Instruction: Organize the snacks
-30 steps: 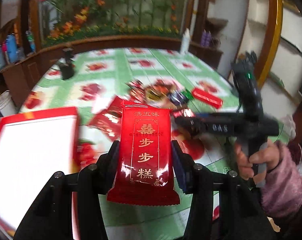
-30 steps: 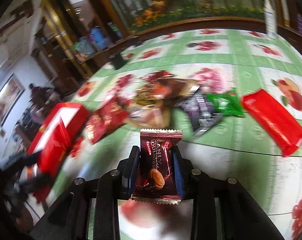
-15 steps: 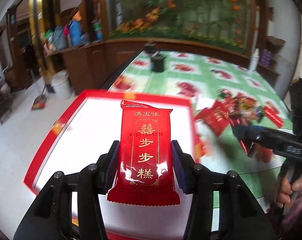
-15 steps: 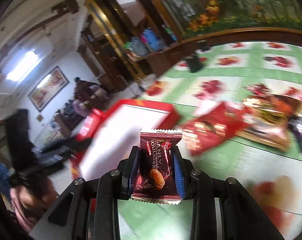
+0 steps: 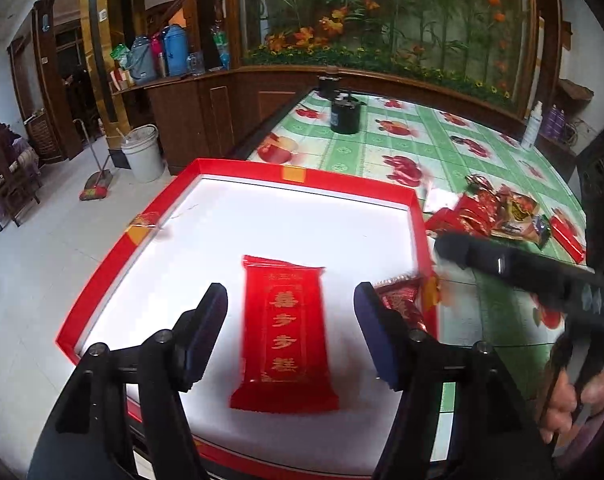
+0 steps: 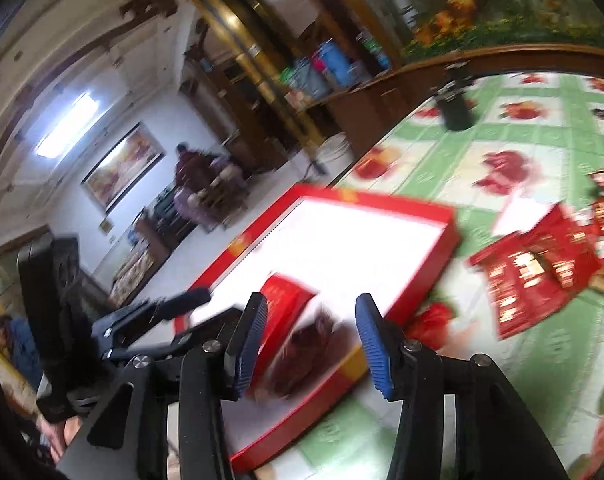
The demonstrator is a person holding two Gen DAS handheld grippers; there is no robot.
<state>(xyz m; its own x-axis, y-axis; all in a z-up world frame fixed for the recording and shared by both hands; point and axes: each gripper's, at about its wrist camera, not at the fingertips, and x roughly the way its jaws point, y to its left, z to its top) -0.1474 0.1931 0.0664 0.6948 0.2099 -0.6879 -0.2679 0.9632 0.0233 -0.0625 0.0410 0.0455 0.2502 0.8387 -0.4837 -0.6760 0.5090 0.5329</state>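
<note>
A red box [image 5: 238, 168] [image 6: 418, 264] with a white floor sits at the table's near left corner. A long red packet with gold characters [image 5: 284, 336] [image 6: 278, 312] lies inside it, between the opening jaws of my left gripper [image 5: 290, 332] and clear of both pads. My right gripper [image 6: 312, 344] hovers over the box's right side, jaws opening; the dark red almond packet [image 6: 310, 352] [image 5: 402, 304] is blurred between and below them, free of the pads, near the box's right wall.
A heap of snack packets [image 5: 502, 212] [image 6: 542, 268] lies on the green fruit-print tablecloth [image 5: 422, 140] to the right of the box. A black cylinder [image 5: 345, 114] stands at the far edge. The floor drops away left of the table.
Both grippers swung left from the snack heap to the red box. Each has let go: the long red packet now lies in the box and the almond packet is dropping free.
</note>
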